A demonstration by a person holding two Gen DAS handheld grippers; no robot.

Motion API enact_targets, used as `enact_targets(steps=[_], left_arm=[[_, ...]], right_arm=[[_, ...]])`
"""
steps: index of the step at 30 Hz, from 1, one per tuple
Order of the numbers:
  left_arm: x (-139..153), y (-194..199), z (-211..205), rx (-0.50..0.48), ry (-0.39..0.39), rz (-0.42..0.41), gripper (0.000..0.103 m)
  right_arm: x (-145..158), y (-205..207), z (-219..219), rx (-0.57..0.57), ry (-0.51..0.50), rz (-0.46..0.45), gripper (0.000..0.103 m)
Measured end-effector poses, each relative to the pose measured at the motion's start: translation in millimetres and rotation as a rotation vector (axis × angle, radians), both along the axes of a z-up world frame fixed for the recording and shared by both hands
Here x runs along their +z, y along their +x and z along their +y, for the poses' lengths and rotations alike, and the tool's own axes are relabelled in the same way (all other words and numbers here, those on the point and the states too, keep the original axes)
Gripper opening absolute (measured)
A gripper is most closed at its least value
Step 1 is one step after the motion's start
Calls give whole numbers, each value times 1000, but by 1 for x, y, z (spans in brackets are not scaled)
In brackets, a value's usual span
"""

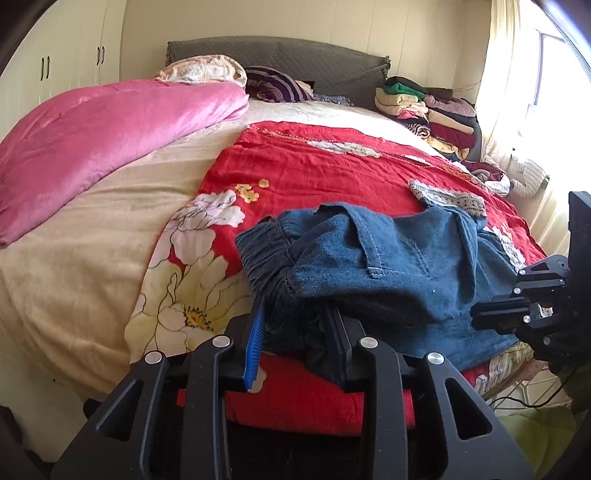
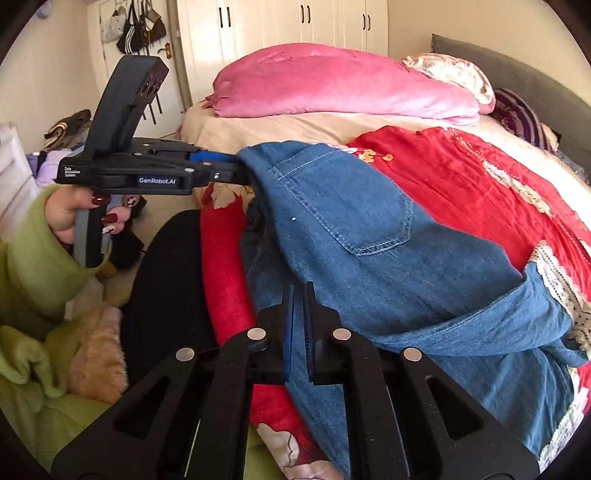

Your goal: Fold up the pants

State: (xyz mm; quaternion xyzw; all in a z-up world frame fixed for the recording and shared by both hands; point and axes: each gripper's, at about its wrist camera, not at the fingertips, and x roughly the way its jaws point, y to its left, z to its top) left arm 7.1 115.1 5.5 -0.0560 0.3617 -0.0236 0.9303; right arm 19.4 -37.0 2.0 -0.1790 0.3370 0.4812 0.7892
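Blue denim pants [image 1: 388, 266] lie crumpled on a red floral bedspread [image 1: 314, 158] near the bed's front edge. A lace-trimmed hem [image 1: 447, 195] points toward the far right. My left gripper [image 1: 295, 328] is shut on a bunched piece of the elastic waistband, which sits between its blue pad and the black finger. In the right wrist view the same gripper [image 2: 236, 166] pinches the raised waist corner of the pants [image 2: 369, 240], whose back pocket faces up. My right gripper [image 2: 300, 295] is shut on the near denim edge, and it also shows at the right of the left wrist view [image 1: 480, 317].
A pink quilt [image 1: 110, 136] is heaped on the bed's left side. Folded clothes [image 1: 436, 110] are stacked at the far right by the grey headboard [image 1: 295, 55]. A hand in a green sleeve [image 2: 33, 258] holds the left gripper's handle. White wardrobes [image 2: 295, 22] stand behind.
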Motion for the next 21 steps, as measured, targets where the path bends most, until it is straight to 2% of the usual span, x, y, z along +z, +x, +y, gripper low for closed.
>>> enact_targets(steps=[1, 2, 3, 10, 12, 15, 18, 21], left_arm=[[-2, -1, 1, 1, -10, 5, 30], [-3, -2, 2, 0, -21, 6, 30], [-3, -2, 2, 1, -26, 6, 30], [0, -3, 6, 22, -38, -2, 31], [1, -3, 8, 30, -41, -1, 31], [1, -2, 9, 33, -45, 0, 31], [0, 0, 14, 39, -71, 2, 33], [-2, 6, 24, 47, -120, 7, 44]], right_arm=[[0, -2, -1, 1, -7, -12, 6], [0, -5, -2, -6, -23, -39, 20], [-2, -8, -3, -12, -31, -64, 26], [-27, -14, 9, -30, -224, -300, 40], [-35, -14, 21, -25, -288, -412, 41], [-48, -9, 34, -5, -369, -473, 41], [-51, -7, 36, 21, -393, -464, 40], [-45, -12, 28, 32, -369, -443, 40]])
